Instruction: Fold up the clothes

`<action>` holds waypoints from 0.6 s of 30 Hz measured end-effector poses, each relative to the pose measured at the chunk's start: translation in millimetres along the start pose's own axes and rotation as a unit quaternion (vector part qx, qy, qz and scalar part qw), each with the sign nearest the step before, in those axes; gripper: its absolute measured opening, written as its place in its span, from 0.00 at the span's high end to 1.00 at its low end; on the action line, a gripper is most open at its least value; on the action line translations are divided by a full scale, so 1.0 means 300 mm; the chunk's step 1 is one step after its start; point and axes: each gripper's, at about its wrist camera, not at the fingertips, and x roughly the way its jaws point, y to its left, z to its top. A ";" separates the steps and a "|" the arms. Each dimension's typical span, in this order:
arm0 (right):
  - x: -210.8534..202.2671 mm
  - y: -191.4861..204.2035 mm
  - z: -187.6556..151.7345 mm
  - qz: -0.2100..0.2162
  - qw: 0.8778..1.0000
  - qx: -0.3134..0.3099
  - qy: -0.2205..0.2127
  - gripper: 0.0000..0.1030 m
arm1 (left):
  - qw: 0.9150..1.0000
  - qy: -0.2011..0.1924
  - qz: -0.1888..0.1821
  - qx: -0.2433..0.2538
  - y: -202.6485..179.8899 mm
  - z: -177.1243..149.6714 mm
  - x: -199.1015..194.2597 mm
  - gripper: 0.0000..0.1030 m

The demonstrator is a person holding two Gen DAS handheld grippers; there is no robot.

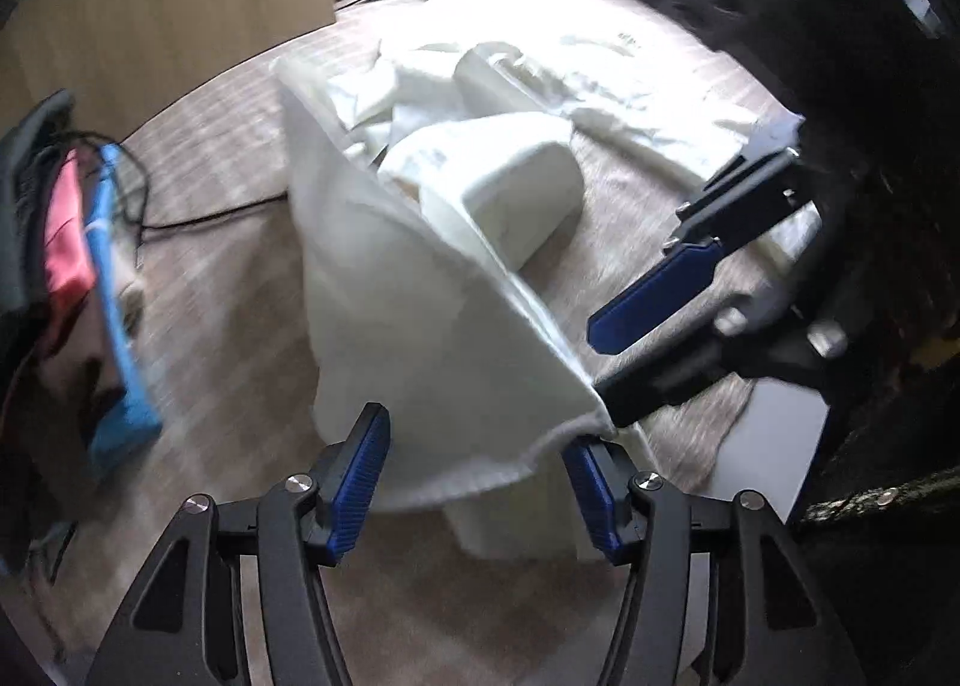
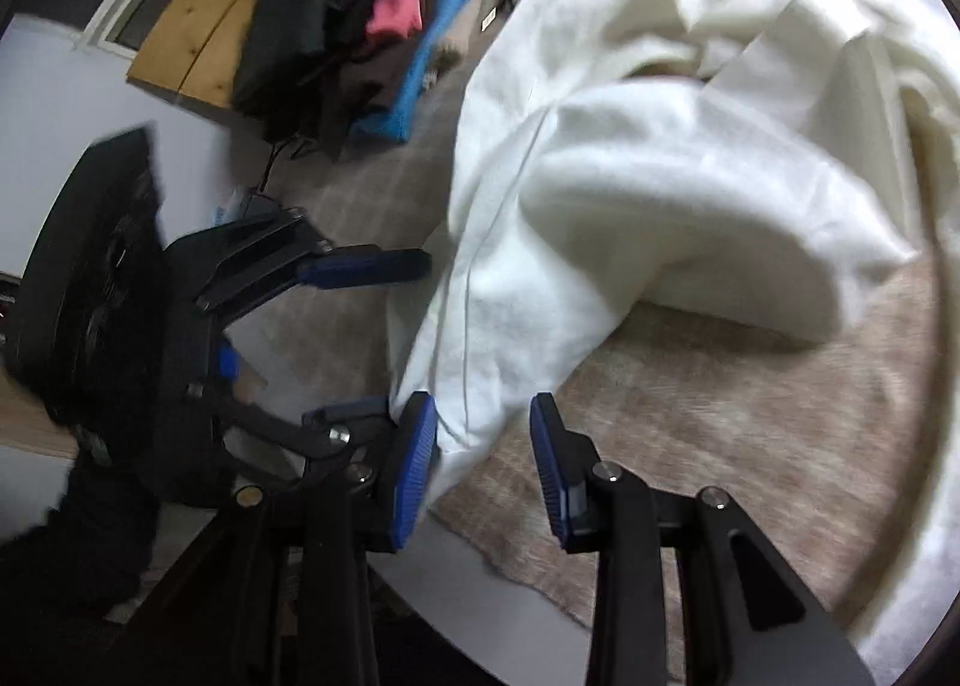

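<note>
I see the white garment [image 1: 432, 290] heaped on the rug [image 1: 228, 242], its far end washed out by glare and blurred. A clothes pile [image 2: 372, 26] lies beside it, edges smeared. My left gripper [image 1: 474, 464] tilts down, jaws partly apart, a hem corner hanging between them; grip uncertain. My right gripper [image 2: 483, 458] stands part open astride the cloth edge.

Dim indoor light. The white cloth [image 1: 420, 290] is overexposed at the far end. Motion blur smears both views. Fisheye distortion bends the edges; corners are black.
</note>
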 end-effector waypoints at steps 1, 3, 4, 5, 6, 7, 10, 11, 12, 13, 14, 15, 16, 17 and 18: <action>-0.003 0.000 -0.008 0.002 1.000 0.001 -0.002 0.55 | 1.000 0.001 -0.010 -0.012 0.016 0.006 0.002 0.70; 0.014 0.001 -0.014 0.007 1.000 -0.001 0.000 0.55 | 0.998 0.001 -0.029 -0.047 0.057 0.010 -0.008 0.94; 0.026 0.001 -0.014 0.006 1.000 -0.003 -0.001 0.55 | 0.998 -0.004 -0.030 -0.064 0.079 0.005 -0.027 0.94; 0.038 0.000 -0.014 0.004 1.000 -0.006 -0.003 0.56 | 0.996 -0.010 -0.030 -0.081 0.101 -0.001 -0.045 0.93; 0.049 0.000 -0.014 0.001 1.000 -0.008 -0.006 0.61 | 0.995 -0.014 -0.029 -0.092 0.117 -0.008 -0.062 0.93; 0.052 -0.004 -0.014 0.000 1.000 -0.006 -0.008 0.86 | 0.995 -0.017 -0.026 -0.097 0.124 -0.019 -0.078 0.94; 0.020 -0.029 -0.020 0.009 1.000 0.011 -0.019 0.97 | 0.993 -0.022 -0.019 -0.111 0.131 -0.052 -0.118 0.95; -0.023 -0.042 -0.024 0.018 0.999 0.016 -0.032 0.97 | 0.993 -0.024 -0.017 -0.115 0.128 -0.064 -0.128 0.95; -0.066 -0.055 -0.028 0.026 0.998 0.021 -0.046 0.97 | 0.992 -0.026 -0.015 -0.121 0.129 -0.073 -0.137 0.93; -0.112 -0.068 -0.030 0.035 0.997 0.025 -0.058 0.97 | 0.991 -0.029 -0.007 -0.130 0.138 -0.079 -0.140 0.92; -0.163 -0.077 -0.029 0.047 0.996 0.028 -0.070 0.97 | 0.990 -0.032 0.010 -0.137 0.148 -0.081 -0.138 0.83; -0.219 -0.087 -0.025 0.057 0.994 0.032 -0.084 0.97 | 0.990 -0.035 0.024 -0.137 0.138 -0.082 -0.134 0.69; -0.270 -0.099 -0.018 0.062 0.993 0.036 -0.097 0.97 | 0.991 -0.039 0.025 -0.129 0.113 -0.085 -0.132 0.64; -0.317 -0.111 -0.012 0.061 0.991 0.042 -0.108 0.97 | 0.991 -0.043 0.027 -0.121 0.088 -0.089 -0.130 0.59; -0.364 -0.123 -0.007 0.062 0.990 0.046 -0.119 0.97 | 0.992 -0.047 0.026 -0.112 0.061 -0.091 -0.126 0.56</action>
